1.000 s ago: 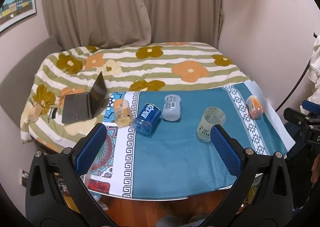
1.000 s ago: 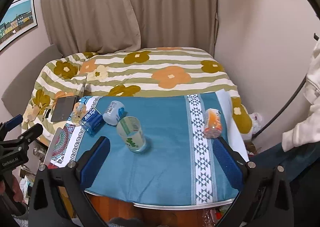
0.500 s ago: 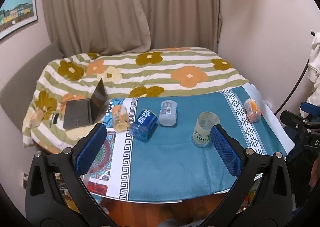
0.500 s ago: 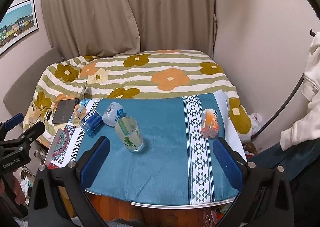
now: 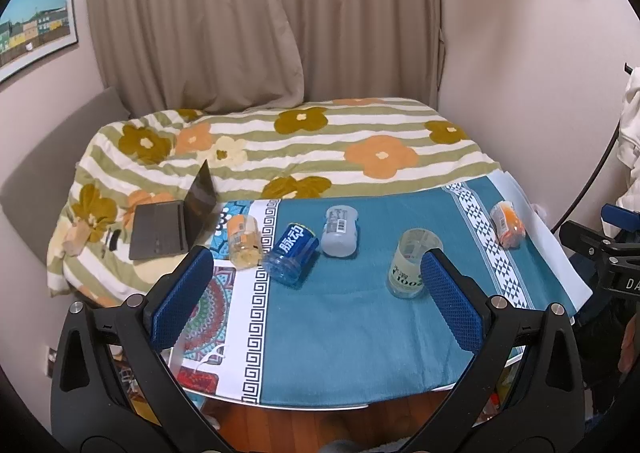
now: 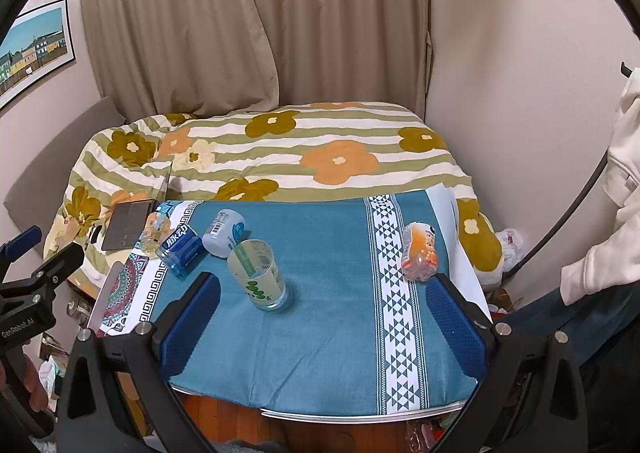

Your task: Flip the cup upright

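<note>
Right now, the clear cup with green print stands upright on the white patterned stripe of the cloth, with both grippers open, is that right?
Not quite: the clear cup stands upright on the plain teal part of the cloth, as the right wrist view shows. Both the left gripper and right gripper are open.

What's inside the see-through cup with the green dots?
The clear cup stands open side up on the blue cloth. Through its wall only its printed labels show, with nothing lying at the bottom. Any clear liquid in it cannot be ruled out.
</note>
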Demonstrator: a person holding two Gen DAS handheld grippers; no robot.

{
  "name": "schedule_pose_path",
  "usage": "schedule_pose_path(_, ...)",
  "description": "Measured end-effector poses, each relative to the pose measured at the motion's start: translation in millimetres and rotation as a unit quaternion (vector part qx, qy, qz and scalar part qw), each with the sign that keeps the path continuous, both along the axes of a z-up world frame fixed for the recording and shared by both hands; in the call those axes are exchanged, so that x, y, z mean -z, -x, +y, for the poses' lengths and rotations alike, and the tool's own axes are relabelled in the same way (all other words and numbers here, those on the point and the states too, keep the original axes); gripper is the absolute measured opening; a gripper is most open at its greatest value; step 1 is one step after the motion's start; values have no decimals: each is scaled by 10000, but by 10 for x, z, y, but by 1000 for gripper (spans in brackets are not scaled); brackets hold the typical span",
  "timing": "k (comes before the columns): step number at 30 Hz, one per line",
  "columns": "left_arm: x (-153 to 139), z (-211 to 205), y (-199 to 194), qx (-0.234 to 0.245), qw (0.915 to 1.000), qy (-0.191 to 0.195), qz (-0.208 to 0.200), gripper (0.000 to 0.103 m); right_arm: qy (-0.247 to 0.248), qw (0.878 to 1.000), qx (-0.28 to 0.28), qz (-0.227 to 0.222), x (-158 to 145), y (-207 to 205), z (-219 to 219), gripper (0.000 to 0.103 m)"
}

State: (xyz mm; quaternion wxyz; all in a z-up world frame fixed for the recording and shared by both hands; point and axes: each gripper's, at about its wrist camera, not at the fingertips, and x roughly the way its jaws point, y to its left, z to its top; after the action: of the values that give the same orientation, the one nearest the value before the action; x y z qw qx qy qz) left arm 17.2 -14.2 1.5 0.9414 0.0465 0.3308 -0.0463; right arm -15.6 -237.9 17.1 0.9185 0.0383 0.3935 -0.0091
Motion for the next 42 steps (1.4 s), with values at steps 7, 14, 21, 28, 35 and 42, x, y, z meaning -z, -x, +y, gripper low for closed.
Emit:
schedule_pose_path(7,-17,16,-13,27,10000,1,-29,103,9,10000,26,-5,5,-31,-15,103)
schedule_pose_path(14,-11,31,-28,10,10000,13,-61,103,14,10000,69,-38,10,-30,8,103)
schedule_pose_path(21,-7,43,-37,22,10000,47,-58,103,12,9999,92,-47,12,-47,16,103)
schedule_pose_path(28,-12,55,-67,37,10000,63,-66,103,69,9999,122,-59,12,-81,45,103)
schedule_pose_path(35,-41,55,-131,35,9999,22,-135,103,65,9999,127,-64,11,-88,46,103)
schedule_pose_path(42,-5,106,-174,14,9999,141,-99,103,74,9999,133,-56,1,-123,53,103)
